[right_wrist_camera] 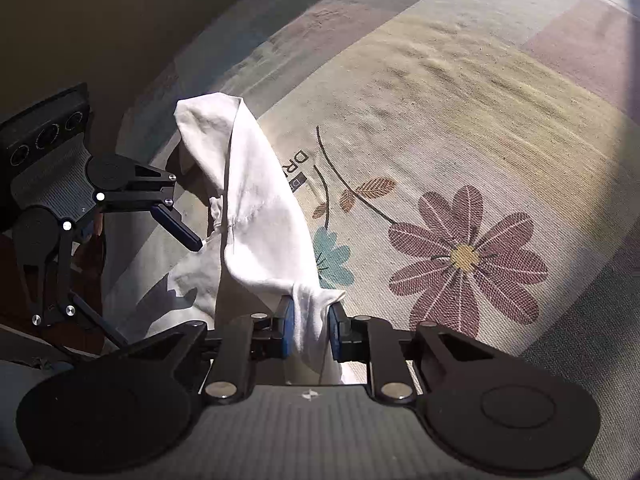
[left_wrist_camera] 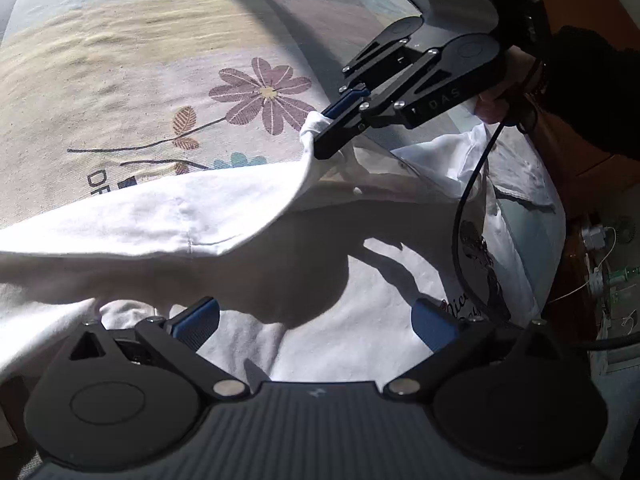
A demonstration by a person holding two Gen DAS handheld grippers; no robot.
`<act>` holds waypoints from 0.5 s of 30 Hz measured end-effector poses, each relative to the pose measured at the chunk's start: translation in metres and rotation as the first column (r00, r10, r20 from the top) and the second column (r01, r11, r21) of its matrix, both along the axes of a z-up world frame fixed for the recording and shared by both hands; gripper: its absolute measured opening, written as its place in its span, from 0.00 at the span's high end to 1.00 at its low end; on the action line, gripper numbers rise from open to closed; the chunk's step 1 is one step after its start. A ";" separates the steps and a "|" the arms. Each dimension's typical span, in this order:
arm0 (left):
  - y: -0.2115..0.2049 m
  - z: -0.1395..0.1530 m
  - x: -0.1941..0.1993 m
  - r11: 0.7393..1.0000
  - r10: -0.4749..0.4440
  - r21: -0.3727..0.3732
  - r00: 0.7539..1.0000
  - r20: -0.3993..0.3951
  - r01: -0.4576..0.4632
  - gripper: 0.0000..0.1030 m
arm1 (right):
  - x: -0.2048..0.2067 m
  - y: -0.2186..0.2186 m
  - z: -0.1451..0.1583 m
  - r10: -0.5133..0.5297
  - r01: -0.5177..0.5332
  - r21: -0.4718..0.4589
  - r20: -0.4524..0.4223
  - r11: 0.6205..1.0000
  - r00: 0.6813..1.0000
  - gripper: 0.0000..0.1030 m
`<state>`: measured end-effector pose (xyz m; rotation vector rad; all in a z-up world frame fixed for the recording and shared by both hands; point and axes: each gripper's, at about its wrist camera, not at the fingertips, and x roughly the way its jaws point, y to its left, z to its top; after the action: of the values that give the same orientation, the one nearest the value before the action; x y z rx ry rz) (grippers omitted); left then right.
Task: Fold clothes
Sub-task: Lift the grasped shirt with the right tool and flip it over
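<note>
A white T-shirt [left_wrist_camera: 320,320] with a dark print lies on a flower-patterned bed cover [left_wrist_camera: 160,80]. My left gripper [left_wrist_camera: 316,322] is open and empty just above the shirt's body. My right gripper [left_wrist_camera: 320,136] is shut on a bunched edge of the shirt and holds a fold of it [left_wrist_camera: 180,216] lifted across the cover. In the right wrist view my right gripper [right_wrist_camera: 312,330] pinches the white cloth [right_wrist_camera: 256,216] between its blue pads, and my open left gripper [right_wrist_camera: 160,240] hovers to the left beside the cloth.
The bed cover [right_wrist_camera: 460,140] spreads wide with a purple flower print [right_wrist_camera: 464,260]. A black cable [left_wrist_camera: 464,216] hangs from the right gripper over the shirt. Wooden furniture and clutter [left_wrist_camera: 600,272] stand past the bed's right edge.
</note>
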<state>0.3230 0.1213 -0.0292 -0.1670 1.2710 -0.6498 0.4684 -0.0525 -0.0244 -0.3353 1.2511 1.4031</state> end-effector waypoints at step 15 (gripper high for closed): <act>0.028 0.007 0.008 0.987 0.161 -0.020 0.985 0.056 -0.161 0.02 | 0.060 0.051 0.007 -0.108 0.121 -0.020 0.316 0.992 0.942 0.88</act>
<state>0.3312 0.1492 -0.0225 -0.2593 1.1845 -0.5215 0.5288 -0.0011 -0.0172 -0.4860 1.0185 1.1733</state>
